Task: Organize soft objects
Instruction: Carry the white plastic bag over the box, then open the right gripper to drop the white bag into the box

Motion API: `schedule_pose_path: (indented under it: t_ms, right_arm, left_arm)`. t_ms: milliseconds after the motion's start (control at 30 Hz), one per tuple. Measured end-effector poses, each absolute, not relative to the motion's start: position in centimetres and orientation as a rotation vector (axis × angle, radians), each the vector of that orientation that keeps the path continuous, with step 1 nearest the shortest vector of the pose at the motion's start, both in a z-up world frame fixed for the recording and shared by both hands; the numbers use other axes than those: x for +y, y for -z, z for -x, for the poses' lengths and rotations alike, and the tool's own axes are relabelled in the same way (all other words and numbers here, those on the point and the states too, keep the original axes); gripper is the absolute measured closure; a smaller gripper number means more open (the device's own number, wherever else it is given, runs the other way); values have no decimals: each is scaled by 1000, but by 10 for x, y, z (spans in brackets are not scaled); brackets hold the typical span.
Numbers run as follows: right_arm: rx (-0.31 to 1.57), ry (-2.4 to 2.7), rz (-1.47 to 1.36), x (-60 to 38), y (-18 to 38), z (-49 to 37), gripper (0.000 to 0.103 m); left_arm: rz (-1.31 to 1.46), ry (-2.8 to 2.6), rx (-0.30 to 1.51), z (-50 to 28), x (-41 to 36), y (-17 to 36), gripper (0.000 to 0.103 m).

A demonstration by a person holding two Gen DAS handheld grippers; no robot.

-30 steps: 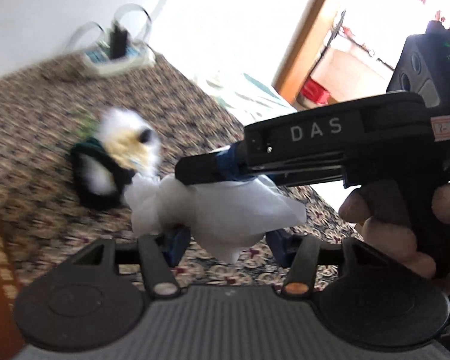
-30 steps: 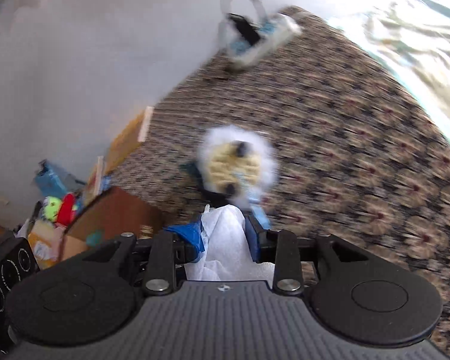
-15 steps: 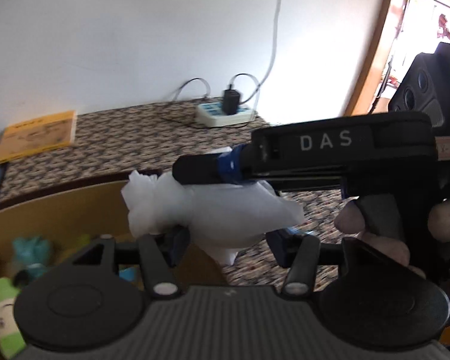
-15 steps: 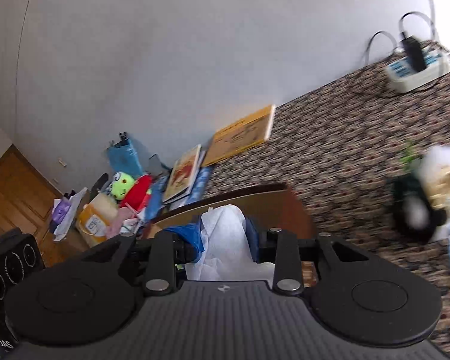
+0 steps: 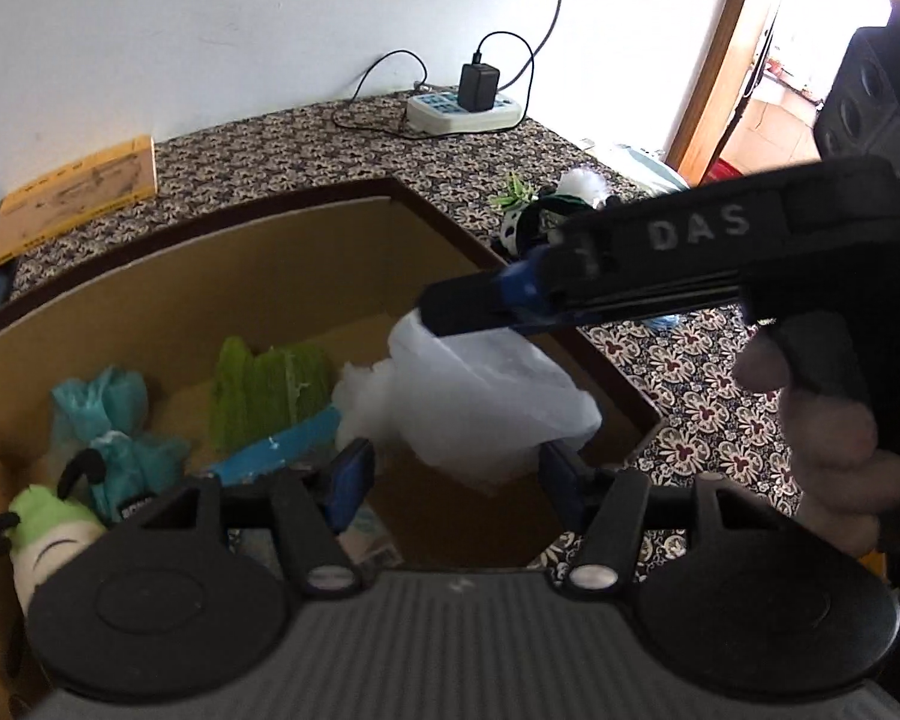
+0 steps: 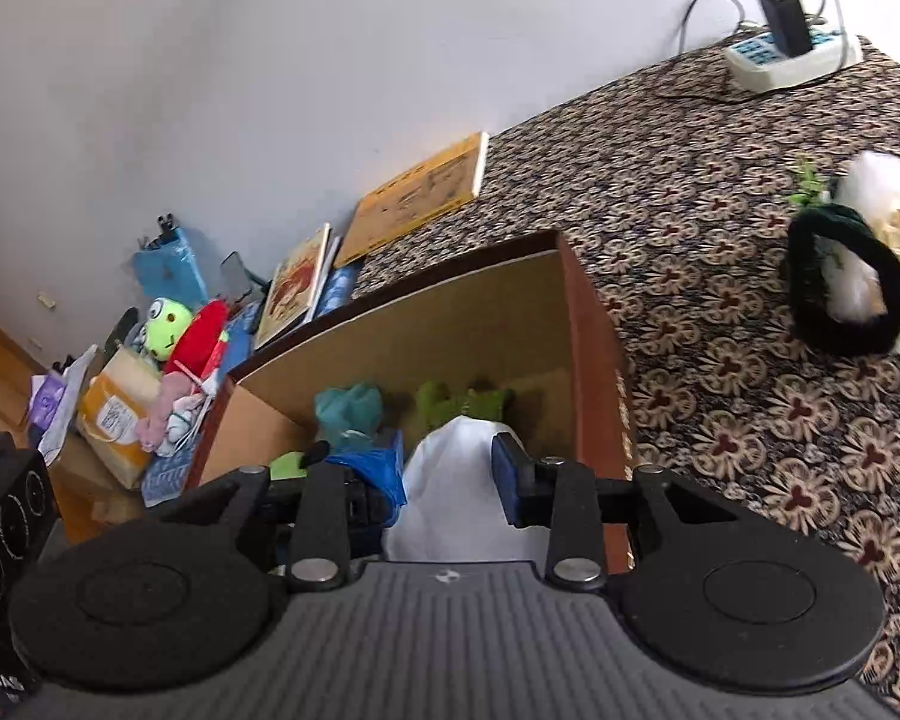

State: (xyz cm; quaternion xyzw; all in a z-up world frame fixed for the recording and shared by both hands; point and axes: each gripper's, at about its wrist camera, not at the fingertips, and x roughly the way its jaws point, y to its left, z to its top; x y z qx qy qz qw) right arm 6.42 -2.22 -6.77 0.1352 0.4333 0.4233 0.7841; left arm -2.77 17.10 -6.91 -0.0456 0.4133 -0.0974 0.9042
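Cardboard box (image 5: 222, 276) stands open on patterned carpet (image 6: 750, 360), soft toys inside. White bag (image 5: 480, 396) hangs over the box, pinched by the right gripper (image 6: 450, 468). Left gripper (image 5: 450, 474) is spread wide beneath it, holding nothing.
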Motion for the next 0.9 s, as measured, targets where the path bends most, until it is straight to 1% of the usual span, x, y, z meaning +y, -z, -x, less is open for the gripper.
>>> schedule_pose_path:
  t_ms: [300,367,900]
  right_arm:
    - [954,-847,-290,-34,68,-51,86]
    - [944,-841,-282,-35,68,-46,86]
    - [888,-842,-328,-56,64,-46,87]
  left_arm:
    - [123,226,852,34,179,65,41]
    - [123,225,849,35,179,64,39]
    - [92,137,798,27,162,43,39]
